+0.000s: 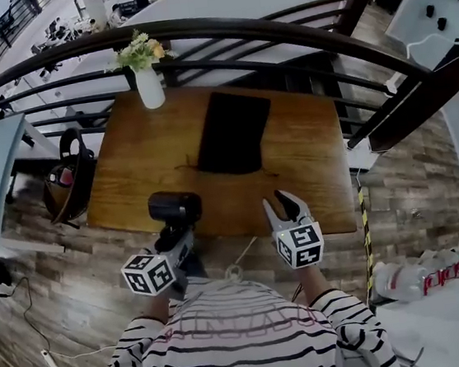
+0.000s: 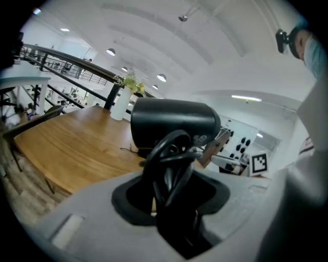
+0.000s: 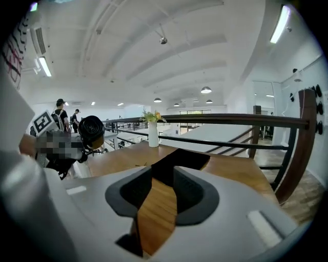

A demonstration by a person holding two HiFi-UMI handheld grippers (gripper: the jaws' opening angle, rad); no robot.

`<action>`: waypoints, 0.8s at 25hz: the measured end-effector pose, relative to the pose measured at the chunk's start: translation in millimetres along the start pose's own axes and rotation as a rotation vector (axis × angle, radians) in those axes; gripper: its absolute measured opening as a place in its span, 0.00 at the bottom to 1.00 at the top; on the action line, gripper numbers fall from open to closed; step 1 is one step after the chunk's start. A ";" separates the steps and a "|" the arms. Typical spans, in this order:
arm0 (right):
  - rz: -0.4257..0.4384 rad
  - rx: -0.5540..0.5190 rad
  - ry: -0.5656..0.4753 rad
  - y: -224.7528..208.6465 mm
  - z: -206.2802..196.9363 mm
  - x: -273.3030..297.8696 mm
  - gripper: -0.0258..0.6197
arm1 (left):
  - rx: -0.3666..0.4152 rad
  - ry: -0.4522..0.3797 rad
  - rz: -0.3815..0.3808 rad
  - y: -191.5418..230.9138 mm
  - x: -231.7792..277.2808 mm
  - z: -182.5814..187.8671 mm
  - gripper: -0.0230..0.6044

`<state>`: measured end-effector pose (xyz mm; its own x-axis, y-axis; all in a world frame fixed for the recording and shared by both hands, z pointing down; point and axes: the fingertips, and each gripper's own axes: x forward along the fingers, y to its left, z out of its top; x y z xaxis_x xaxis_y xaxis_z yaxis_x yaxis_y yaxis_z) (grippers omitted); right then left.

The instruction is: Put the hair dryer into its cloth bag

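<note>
1. Hair dryer point(image 1: 174, 207) — matte black, stubby barrel, cord looped at the handle; clamped in the left gripper point(image 1: 173, 234) above the worktop's point(image 1: 129, 174) near edge.
2. Cloth bag point(image 1: 233, 132) — black, lying flat mid-worktop.
3. Right gripper point(image 1: 286, 205) released, empty.
4. Dryer handle mostly hidden behind cord loops.

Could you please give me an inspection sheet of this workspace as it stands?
Surface: wooden table, few things on it.
Job's things: black cloth bag lies flat mid-table; hair dryer held over the near left edge.
Clutter: white vase of flowers at the far left side.
Grippers: left gripper shut on the hair dryer; right gripper open, empty.
Cables: dryer cord looped at the left jaws; white cable on the floor.
Surroundings: dark railing behind the table.
</note>
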<state>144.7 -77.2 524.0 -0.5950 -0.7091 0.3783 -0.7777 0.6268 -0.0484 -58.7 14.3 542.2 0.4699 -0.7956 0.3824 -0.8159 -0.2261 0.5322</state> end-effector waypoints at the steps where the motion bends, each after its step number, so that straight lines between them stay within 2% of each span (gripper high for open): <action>1: -0.001 -0.022 0.018 0.4 -3.9 8.8 0.23 | -0.003 0.003 -0.002 5.6 2.1 1.1 0.30; 7: -0.035 -0.203 0.125 -3.8 -17.1 67.4 0.23 | 0.022 0.041 -0.025 41.5 17.6 28.0 0.30; 13: -0.069 -0.403 0.276 -19.1 -29.1 123.9 0.23 | 0.048 0.086 -0.044 76.9 37.5 61.2 0.30; 20: -0.046 -0.551 0.432 -45.5 -52.8 177.9 0.23 | 0.054 0.098 -0.040 108.4 57.7 85.9 0.30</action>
<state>84.9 -214.7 642.3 -0.3411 -0.6186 0.7078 -0.5159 0.7526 0.4091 -149.0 -104.4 557.1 0.5308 -0.7273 0.4352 -0.8117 -0.2886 0.5078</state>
